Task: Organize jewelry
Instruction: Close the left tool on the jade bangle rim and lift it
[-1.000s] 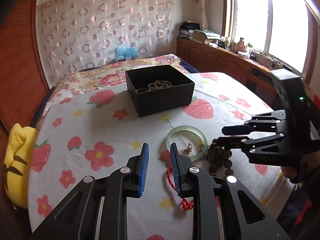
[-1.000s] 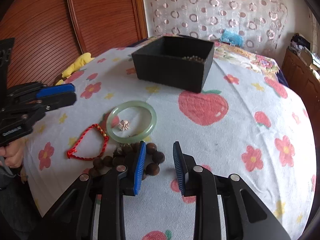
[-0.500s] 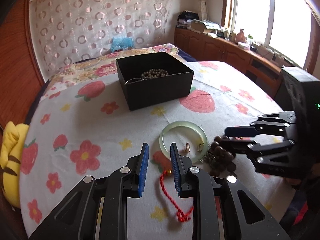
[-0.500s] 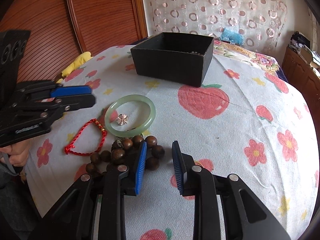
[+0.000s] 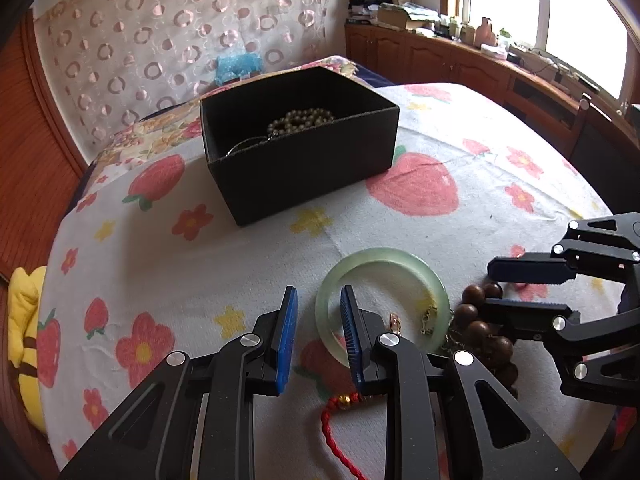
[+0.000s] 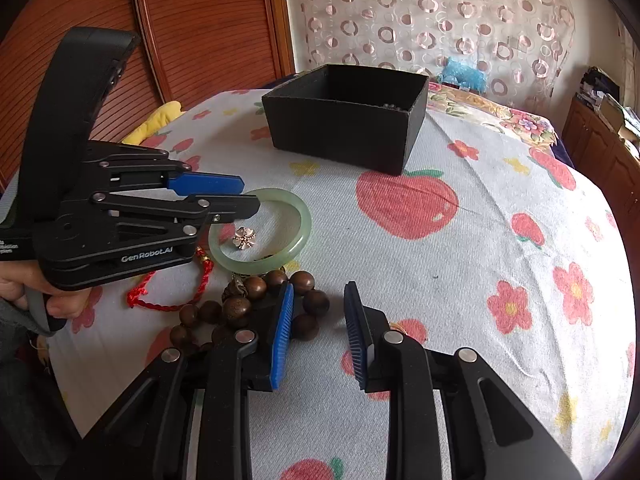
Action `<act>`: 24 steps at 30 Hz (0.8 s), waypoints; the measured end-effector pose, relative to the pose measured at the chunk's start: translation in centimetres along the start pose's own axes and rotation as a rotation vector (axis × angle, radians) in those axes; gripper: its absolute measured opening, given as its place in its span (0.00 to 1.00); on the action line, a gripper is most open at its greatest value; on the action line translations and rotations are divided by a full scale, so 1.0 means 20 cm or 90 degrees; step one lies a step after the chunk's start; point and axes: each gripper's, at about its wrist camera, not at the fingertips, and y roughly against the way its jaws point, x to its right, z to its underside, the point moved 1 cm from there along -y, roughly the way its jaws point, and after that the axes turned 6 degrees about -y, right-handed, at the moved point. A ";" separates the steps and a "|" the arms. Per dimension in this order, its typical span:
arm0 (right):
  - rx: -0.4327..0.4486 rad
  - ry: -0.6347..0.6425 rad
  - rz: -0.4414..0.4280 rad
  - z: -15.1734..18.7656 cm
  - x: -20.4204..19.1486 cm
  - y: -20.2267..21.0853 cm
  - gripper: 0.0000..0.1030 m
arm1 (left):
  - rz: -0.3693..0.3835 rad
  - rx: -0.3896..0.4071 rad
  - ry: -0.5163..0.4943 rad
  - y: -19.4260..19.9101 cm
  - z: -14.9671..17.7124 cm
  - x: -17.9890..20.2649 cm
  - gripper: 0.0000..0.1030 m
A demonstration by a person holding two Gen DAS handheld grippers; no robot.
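Observation:
A pale green jade bangle (image 5: 404, 260) (image 6: 296, 236) lies on the flowered cloth with a small flower charm (image 6: 244, 237) inside it. A red cord bracelet (image 5: 340, 436) (image 6: 172, 300) and a brown wooden bead bracelet (image 5: 484, 336) (image 6: 256, 300) lie beside it. My left gripper (image 5: 318, 340) (image 6: 248, 196) is open, its jaws straddling the bangle's near left rim. My right gripper (image 6: 318, 332) (image 5: 496, 286) is open and empty at the wooden beads. A black open box (image 5: 300, 160) (image 6: 344, 128) behind holds a grey bead necklace (image 5: 300, 120).
The round table's cloth (image 6: 480, 220) falls away at the edges. A yellow plush toy (image 5: 24, 344) sits at the left edge. A wooden cabinet (image 5: 460, 64) with clutter runs under the window at the right.
My left gripper has moved forward and down to the bangle's rim. My right gripper has edged forward at the wooden beads. Both stay open.

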 end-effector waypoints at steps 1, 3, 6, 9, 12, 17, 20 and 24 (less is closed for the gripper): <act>0.000 0.000 0.000 0.00 0.00 0.00 0.27 | 0.001 -0.001 0.000 0.00 -0.01 0.00 0.20; 0.000 0.000 0.000 0.00 0.00 0.00 0.27 | 0.000 -0.003 -0.004 -0.01 -0.02 0.01 0.19; 0.000 0.000 0.000 0.00 0.00 0.00 0.28 | 0.009 0.005 -0.005 -0.01 -0.02 0.02 0.07; 0.000 0.000 0.000 0.00 0.00 0.00 0.27 | 0.002 0.018 0.001 0.00 -0.02 0.02 0.06; 0.000 0.000 0.000 0.00 0.00 0.00 0.27 | -0.005 0.041 0.007 0.04 -0.03 0.02 0.06; 0.000 0.000 0.000 0.00 0.00 0.00 0.27 | -0.029 0.093 0.022 0.18 -0.04 0.00 0.06; 0.000 0.000 0.000 0.00 0.00 0.00 0.27 | -0.035 0.120 0.042 0.27 -0.03 -0.04 0.06; 0.000 0.000 0.000 0.00 0.00 0.00 0.27 | -0.038 0.141 0.055 0.36 -0.01 -0.07 0.06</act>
